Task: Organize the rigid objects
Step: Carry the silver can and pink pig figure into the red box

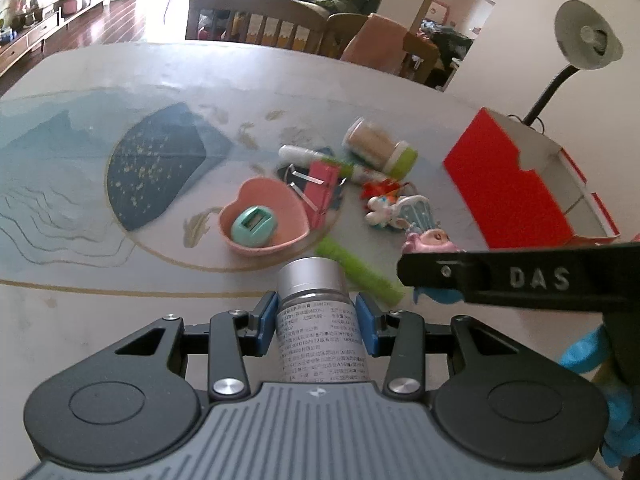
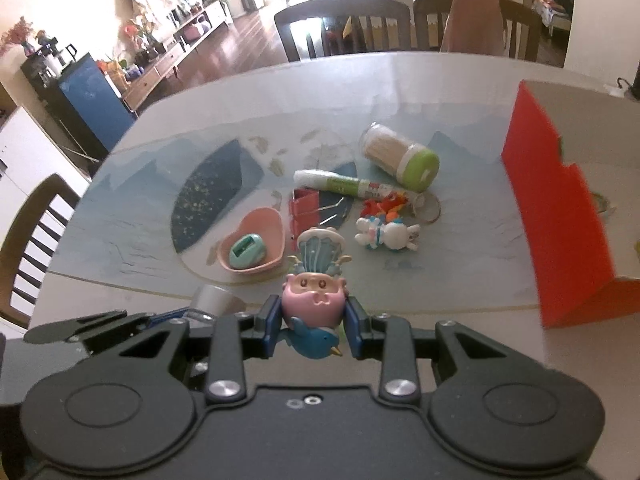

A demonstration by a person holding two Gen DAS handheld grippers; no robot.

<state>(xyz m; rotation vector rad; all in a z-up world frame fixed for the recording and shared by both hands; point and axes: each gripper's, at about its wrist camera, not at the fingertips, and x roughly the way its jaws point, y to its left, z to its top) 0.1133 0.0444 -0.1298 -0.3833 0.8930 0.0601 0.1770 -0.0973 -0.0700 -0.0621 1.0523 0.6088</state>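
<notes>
A patterned tabletop [image 2: 280, 92] spreads out ahead of both claws, with an open red box [image 2: 560, 216] standing off to the right of the right claw [image 2: 312, 316] and well beyond it. Between the claws and the box lies the unsorted clutter: a toothpick jar with a green lid [image 2: 400, 156] farthest out, a white-and-green tube [image 2: 344, 183] before it, a pink heart-shaped dish [image 2: 256, 240] holding a teal gadget [image 2: 246, 254] ahead and to the left, and a small rabbit figurine [image 2: 386, 234] just ahead and to the right.

The left claw [image 1: 316, 320] is clenched on a silver-capped bottle [image 1: 316, 308], its blue pads pressing the labelled body while the cap sticks out forward. The right claw grips a pink cartoon figurine [image 2: 314, 300] across its rounded middle, shell crest pointing away and blue bird base toward the camera.

Both loads appear to be off the tabletop, and the risks follow from that. The bottle's smooth, round wall could twist or slide between the pads if tilted. The figurine's curved body offers a small bite and might pop free. The two claws ride close together, so a swing toward the box could knock them or sweep the clutter.
</notes>
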